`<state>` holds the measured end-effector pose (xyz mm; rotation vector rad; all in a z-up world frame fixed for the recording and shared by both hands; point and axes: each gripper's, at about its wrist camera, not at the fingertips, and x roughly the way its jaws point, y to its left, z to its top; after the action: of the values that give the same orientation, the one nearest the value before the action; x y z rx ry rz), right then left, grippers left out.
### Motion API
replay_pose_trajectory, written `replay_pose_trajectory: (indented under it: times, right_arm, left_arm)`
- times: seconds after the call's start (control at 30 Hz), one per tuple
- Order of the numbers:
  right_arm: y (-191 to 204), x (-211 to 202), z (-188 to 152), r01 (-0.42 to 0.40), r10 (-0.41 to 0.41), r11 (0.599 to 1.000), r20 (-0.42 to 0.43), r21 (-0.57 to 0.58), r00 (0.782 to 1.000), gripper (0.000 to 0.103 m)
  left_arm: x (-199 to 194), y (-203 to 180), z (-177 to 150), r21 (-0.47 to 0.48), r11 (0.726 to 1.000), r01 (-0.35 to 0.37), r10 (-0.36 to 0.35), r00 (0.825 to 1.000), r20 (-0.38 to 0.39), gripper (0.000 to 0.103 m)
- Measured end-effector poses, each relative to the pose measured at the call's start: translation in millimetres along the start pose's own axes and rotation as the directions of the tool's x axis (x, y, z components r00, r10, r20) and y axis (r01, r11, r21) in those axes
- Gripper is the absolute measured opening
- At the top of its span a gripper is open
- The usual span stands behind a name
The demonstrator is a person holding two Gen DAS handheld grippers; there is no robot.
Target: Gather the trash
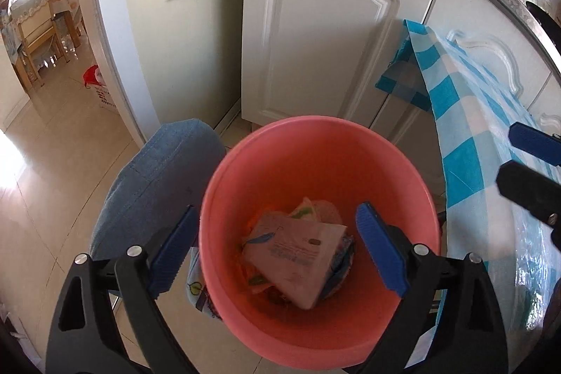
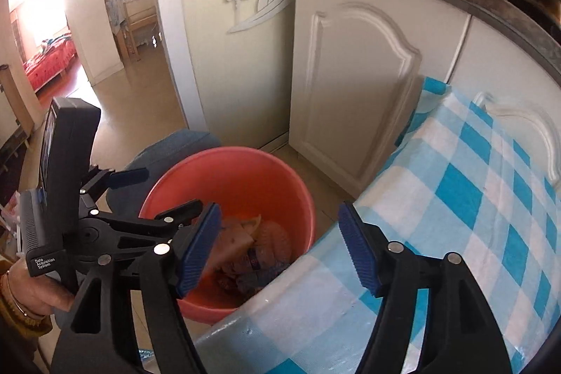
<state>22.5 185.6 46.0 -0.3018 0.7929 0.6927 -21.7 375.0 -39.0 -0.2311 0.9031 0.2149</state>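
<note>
The left gripper (image 1: 277,251) points steeply down over the mouth of the pink bucket (image 1: 245,170), its blue pads (image 1: 380,251) spread wide on either side of the bucket's opening, nothing between them. The right gripper (image 2: 278,249) also tilts downward, just to the bucket's right, at its rim, jaws parted and empty, the left pad above the bucket's inside and the right one past its rim. In the right wrist view, a hand (image 2: 33,290) with bangles at the wrist grips the left gripper's handle, left of the bucket.
</note>
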Motion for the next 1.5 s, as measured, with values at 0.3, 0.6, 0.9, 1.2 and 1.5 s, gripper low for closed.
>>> replay_pose_trajectory:
  times: [0.3, 0.6, 0.9, 1.2, 1.5]
  right_arm:
    - [-62, -67, -15, 0.033, -0.074, 0.963, 0.144, 0.267, 0.987, 0.087]
    - [-95, -123, -60, 0.136, -0.21, 0.908, 0.15, 0.397, 0.966, 0.088]
    - [-127, -179, -121, 0.231, -0.338, 0.824, 0.122, 0.517, 0.933, 0.088]
    - [-137, -272, -157, 0.303, -0.497, 0.739, 0.182, 0.601, 0.849, 0.092]
    - [-123, -367, -175, 0.363, -0.638, 0.672, 0.256, 0.645, 0.727, 0.096]
  left_arm:
    - [-48, -3, 11, 0.017, 0.996, -0.09, 0.088, 0.99, 0.112, 0.096]
    - [-96, -41, 9, 0.086, 0.991, -0.105, 0.085, 0.975, 0.207, 0.099]
    - [-142, -114, -8, 0.186, 0.981, -0.052, -0.003, 0.96, 0.281, 0.099]
    - [-199, -188, -28, 0.279, 0.96, 0.012, -0.112, 0.931, 0.347, 0.099]
    - [-259, -243, -50, 0.372, 0.928, 0.034, -0.198, 0.89, 0.41, 0.099]
